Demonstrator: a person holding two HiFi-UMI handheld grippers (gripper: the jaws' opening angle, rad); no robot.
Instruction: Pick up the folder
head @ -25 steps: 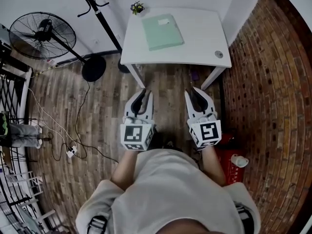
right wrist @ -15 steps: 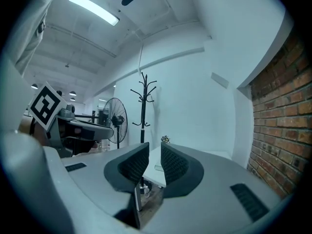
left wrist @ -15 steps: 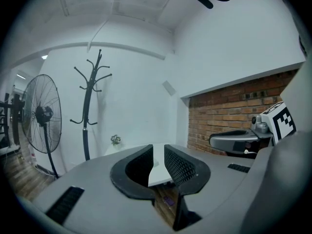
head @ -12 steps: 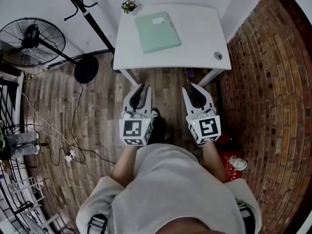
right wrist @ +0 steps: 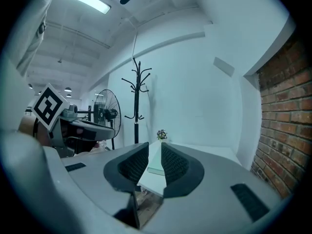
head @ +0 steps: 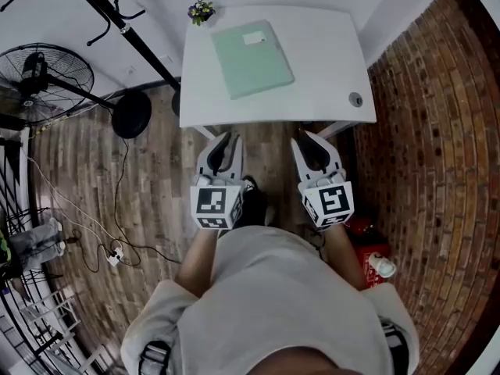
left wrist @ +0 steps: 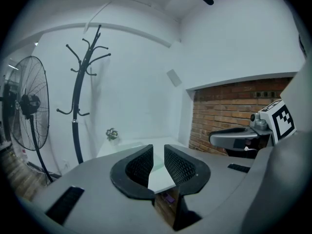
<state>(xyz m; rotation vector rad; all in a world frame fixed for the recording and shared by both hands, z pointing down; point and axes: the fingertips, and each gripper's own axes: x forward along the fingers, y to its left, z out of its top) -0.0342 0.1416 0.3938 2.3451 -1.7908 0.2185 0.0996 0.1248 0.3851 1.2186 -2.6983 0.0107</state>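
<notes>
Your left tool (head: 224, 141) and right tool (head: 312, 141) stood narrowly parted, empty, short of the tabletop (head: 328, 61) carrying the green folder (head: 251, 58).

- The head view looks steeply down from above the person. The shoulders fill the lower frame, the left gripper (head: 222, 141) and right gripper (head: 311, 139) sit mid-frame, and the white table (head: 328, 61) lies at top centre, farthest from the lens.
- The left gripper view sits low, close behind its own jaws, and faces almost level toward the table's near edge. The right gripper shows at its right edge.
- The right gripper view faces the same way, with the left gripper at its left edge.
- All three views share the table, the plant (head: 201, 10), the coat stand (head: 117, 22), the fan (head: 43, 73) and the brick wall (head: 437, 131).
- The head view and the right gripper view both show the folder (head: 251, 57).
</notes>
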